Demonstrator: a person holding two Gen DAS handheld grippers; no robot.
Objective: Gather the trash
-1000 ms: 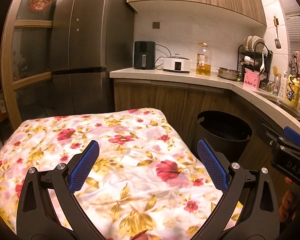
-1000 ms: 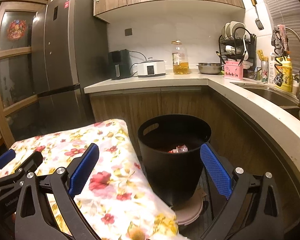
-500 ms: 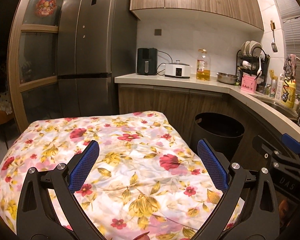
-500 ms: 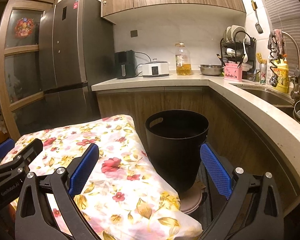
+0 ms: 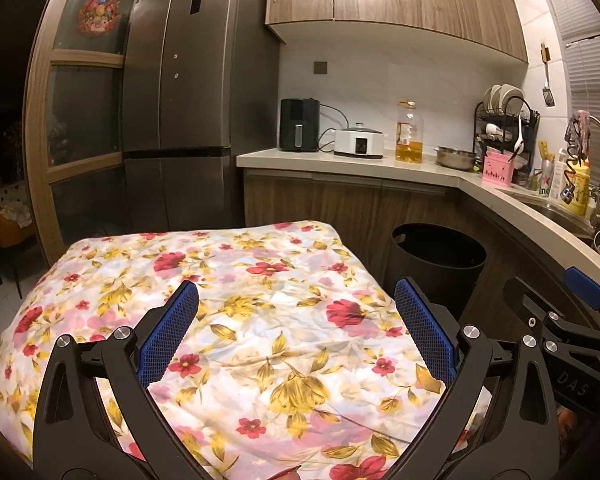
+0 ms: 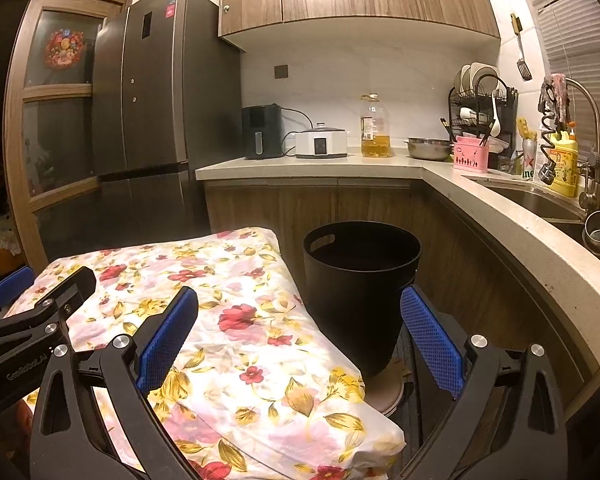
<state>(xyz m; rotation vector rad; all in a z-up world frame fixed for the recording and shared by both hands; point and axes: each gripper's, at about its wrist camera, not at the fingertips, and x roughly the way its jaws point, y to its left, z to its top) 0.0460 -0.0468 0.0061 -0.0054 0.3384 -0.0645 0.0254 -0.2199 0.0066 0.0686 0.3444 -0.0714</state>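
Observation:
A black trash bin (image 6: pixel 360 280) stands on the floor right of the table, against the wooden cabinets; it also shows in the left wrist view as the bin (image 5: pixel 440 264). Its inside is dark and I see no trash in it from here. My left gripper (image 5: pixel 296 332) hangs open over the floral tablecloth (image 5: pixel 240 300) with nothing between its fingers. My right gripper (image 6: pixel 300 344) is open too, above the table's right edge and in front of the bin. No loose trash shows on the floral tablecloth (image 6: pixel 220 300).
A curved counter (image 6: pixel 520 216) runs behind and to the right, carrying an air fryer (image 6: pixel 262 132), a cooker, an oil bottle (image 6: pixel 375 126), a steel bowl and a dish rack. A sink (image 6: pixel 540 200) lies at far right. A tall fridge (image 5: pixel 196 120) stands behind the table.
Both grippers have pulled back and risen from the table and bin. The bin looks smaller and its contents, visible a second ago, are now out of sight. Both stay open.

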